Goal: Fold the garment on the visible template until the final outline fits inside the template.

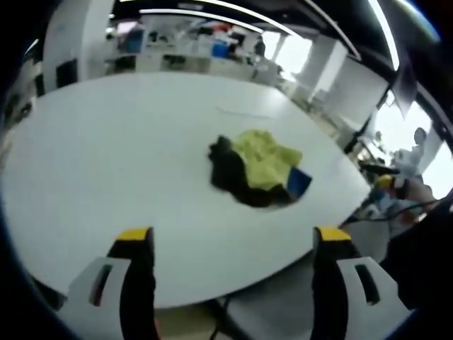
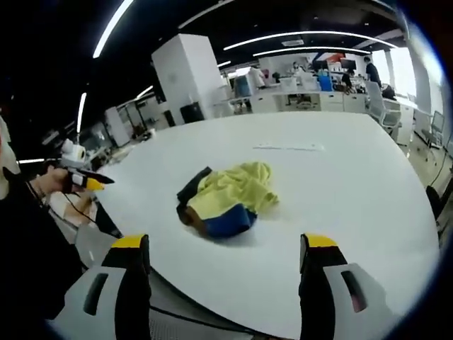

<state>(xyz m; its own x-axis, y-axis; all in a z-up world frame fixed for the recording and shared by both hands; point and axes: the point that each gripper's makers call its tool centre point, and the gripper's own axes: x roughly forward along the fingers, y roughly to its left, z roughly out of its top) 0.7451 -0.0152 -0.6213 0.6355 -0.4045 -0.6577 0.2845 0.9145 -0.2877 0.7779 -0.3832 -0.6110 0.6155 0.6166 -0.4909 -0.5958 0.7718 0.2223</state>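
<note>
Jaws of the left gripper [image 1: 233, 244] rise yellow-tipped at the bottom of the left gripper view, spread wide with nothing between them, hanging over the near edge of the white counter [image 1: 106, 156]. In the right gripper view the right gripper [image 2: 225, 248] stands the same way, wide apart and empty, its tips above the counter's near rim.

Further in, near the middle of the counter, lies the garment [image 1: 256, 168], a crumpled heap of yellow cloth with dark and blue parts, well apart from both grippers. From the left gripper view the dark part sits on the left and a blue corner on the right; in the right gripper view the garment [image 2: 225, 197] shows blue at the front and yellow on top.

Beyond the heap a faint thin line [image 2: 289, 147] marks the counter.

At the left edge of the right gripper view a hand [image 2: 49, 182] holds the other gripper. Behind the counter an office with desks and ceiling lights stretches away.
</note>
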